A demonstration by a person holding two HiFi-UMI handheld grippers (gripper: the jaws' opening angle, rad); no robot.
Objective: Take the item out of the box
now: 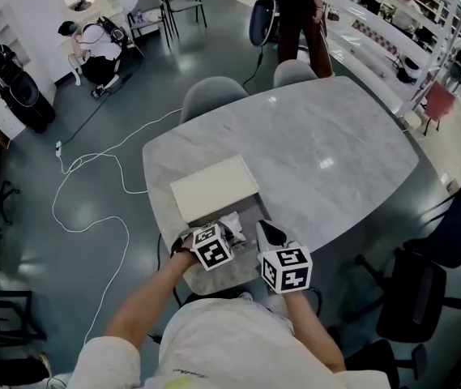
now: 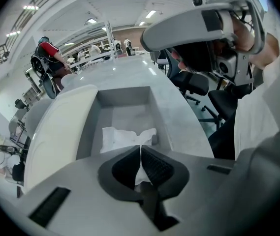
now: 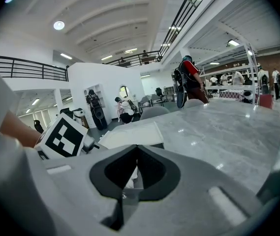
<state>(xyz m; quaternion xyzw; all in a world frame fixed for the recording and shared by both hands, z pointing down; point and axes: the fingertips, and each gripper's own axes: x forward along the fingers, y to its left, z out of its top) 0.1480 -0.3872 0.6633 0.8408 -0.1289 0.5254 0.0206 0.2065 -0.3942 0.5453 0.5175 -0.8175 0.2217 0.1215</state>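
The left tool is pressed together on a fold of the white wrapping, which lies crumpled in the grey box at the worktop's near edge. Just beside it, the right tool is closed too. A white sliver shows between its jaws, possibly the same wrapping. The white lid lies just beyond the box.
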